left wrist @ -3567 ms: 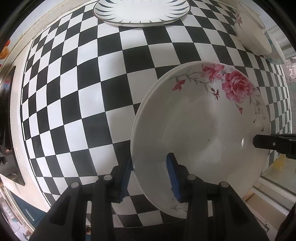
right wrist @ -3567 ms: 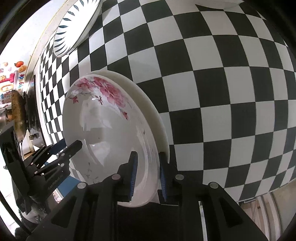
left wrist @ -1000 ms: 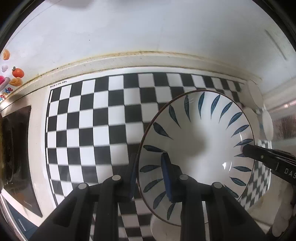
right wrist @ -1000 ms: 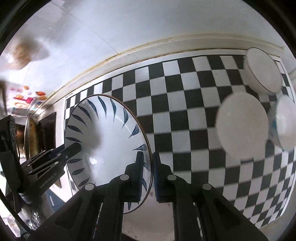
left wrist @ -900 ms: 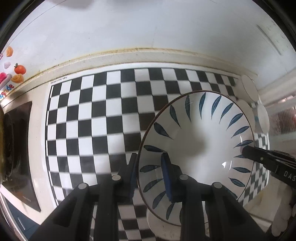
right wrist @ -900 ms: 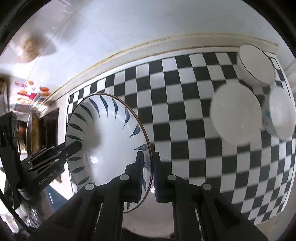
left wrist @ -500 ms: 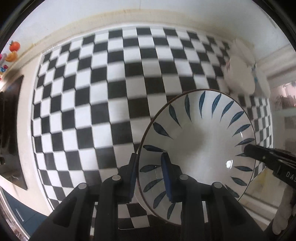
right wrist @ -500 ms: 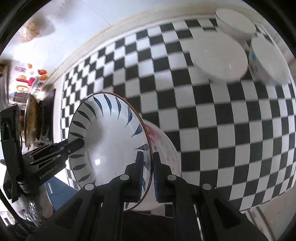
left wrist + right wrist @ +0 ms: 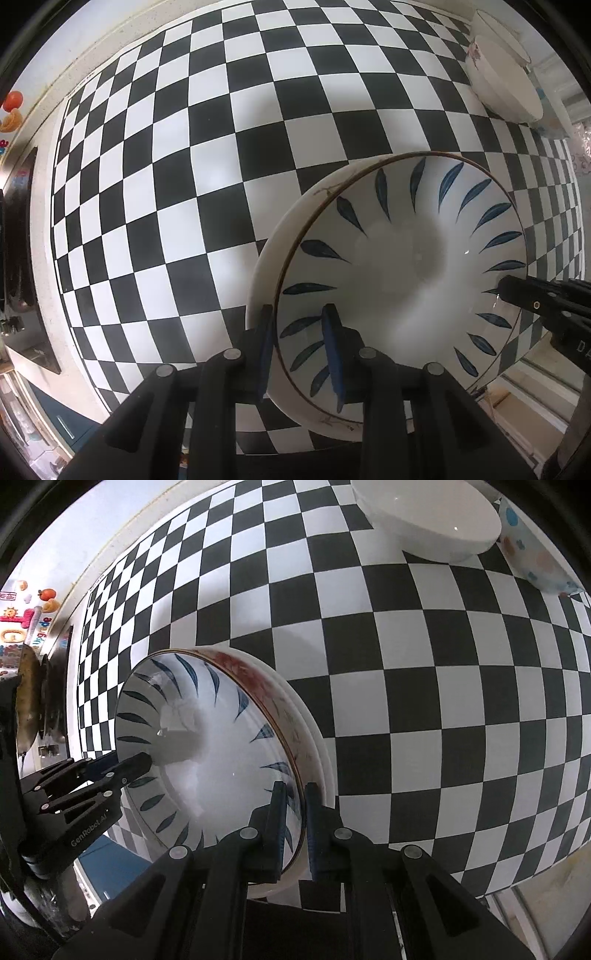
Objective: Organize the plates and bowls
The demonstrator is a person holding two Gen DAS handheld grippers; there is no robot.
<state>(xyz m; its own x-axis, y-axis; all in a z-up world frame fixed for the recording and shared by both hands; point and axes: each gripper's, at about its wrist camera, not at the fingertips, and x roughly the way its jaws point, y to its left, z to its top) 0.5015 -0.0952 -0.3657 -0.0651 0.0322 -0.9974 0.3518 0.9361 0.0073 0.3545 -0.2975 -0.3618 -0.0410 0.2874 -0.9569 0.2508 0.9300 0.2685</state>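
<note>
plate (image 9: 402, 266): white, blue leaf strokes, brown rim | cloth (image 9: 184, 166): black/white checks | bowl (image 9: 428, 513): plain white | bowl (image 9: 535, 554): pastel dots | pads (image 9: 330, 347): blue

I am in a home kitchen. My desk (image 9: 48, 221) is a pale speckled worktop laid with a black-and-white chequered mat (image 9: 221, 147), backed by a white wall (image 9: 92, 528). Crockery stands on it: a blue-leaf plate (image 9: 406, 266) on rose-patterned plates (image 9: 295, 716), and white bowls (image 9: 432, 520) beside a spotted bowl (image 9: 535, 557). A dark hob (image 9: 18, 229) sits at one end, with fruit stickers (image 9: 46, 594) on the wall.
</note>
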